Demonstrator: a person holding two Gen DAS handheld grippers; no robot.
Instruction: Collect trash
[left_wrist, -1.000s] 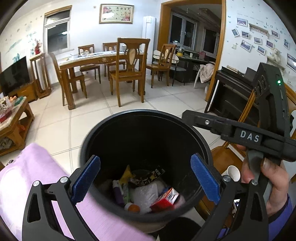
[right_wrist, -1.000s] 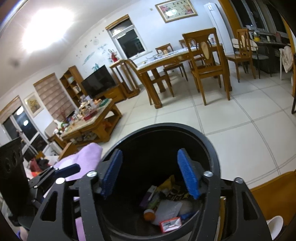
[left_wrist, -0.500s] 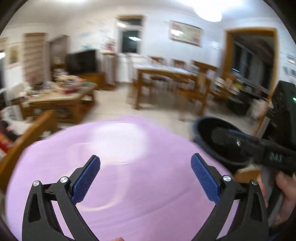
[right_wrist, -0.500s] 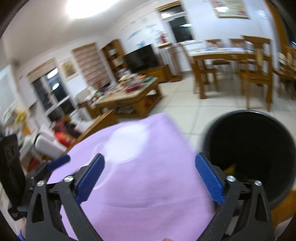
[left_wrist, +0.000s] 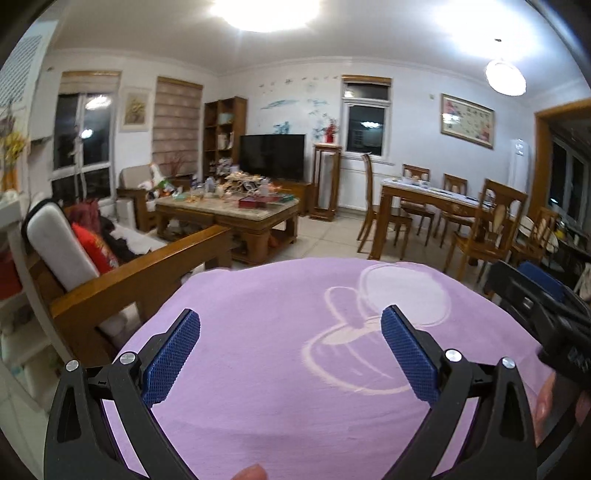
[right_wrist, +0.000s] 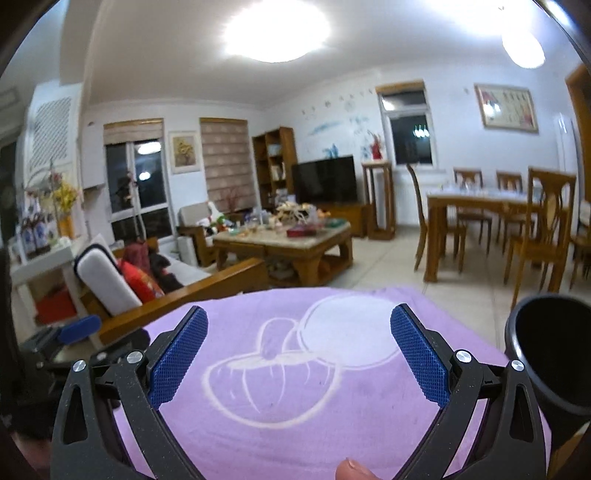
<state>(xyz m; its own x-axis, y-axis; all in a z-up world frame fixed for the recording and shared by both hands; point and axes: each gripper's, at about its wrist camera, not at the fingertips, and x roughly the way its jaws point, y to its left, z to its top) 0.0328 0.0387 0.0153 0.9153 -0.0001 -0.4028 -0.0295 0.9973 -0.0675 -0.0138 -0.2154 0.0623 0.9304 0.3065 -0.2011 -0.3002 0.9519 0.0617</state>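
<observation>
Black trash bin (right_wrist: 550, 354): at right edge of right wrist view, beside the purple cloth (right_wrist: 295, 387). Right gripper (right_wrist: 297, 356): level over cloth, 2 blue fingers (right_wrist: 177, 360) spread, empty. Left gripper (left_wrist: 291, 356): likewise level, spread, empty. Beyond: wooden sofa (left_wrist: 122, 273), cluttered coffee table (left_wrist: 229, 212).

Both views are bright and evenly lit. A round ceiling lamp (right_wrist: 276, 27) at 12 o'clock blows out to white glare, and a smaller ceiling light (left_wrist: 505, 76) glares at 2 o'clock. Windows are dark. Fisheye bending curves walls toward black corner vignettes. Focus is mostly sharp; the bin (right_wrist: 550, 347) at 4 o'clock is slightly soft.
</observation>
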